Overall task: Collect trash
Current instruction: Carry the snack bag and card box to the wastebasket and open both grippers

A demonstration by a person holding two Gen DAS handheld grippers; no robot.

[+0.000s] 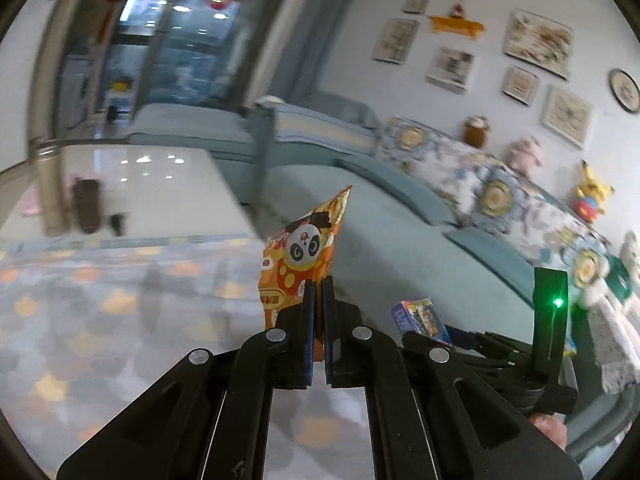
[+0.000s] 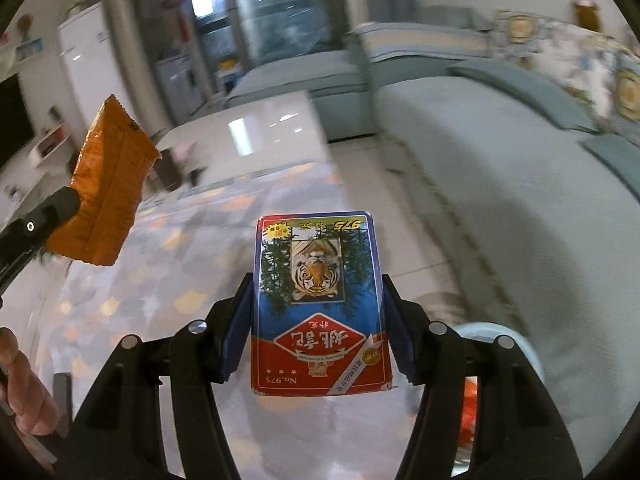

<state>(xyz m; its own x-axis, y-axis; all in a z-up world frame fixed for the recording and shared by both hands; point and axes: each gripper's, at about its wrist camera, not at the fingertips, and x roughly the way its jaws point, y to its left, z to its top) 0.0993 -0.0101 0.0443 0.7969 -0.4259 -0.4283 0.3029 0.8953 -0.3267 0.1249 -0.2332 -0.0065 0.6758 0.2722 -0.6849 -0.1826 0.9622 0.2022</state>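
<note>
Orange foil, the snack wrapper (image 1: 304,256), is pinched in our left gripper (image 1: 318,312); our right gripper (image 2: 318,320) clamps the card box (image 2: 318,304). We should keep both squeezed above the patterned tablecloth (image 1: 100,300), sofa (image 2: 500,152) beyond, until binning them.

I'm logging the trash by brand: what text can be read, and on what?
"No.975": card box, bottom edge, held in the right gripper.
"975": same box, top edge, upside down.
Chinese characters on the box and on the orange snack packet in the left gripper: too blurred to read.
</note>
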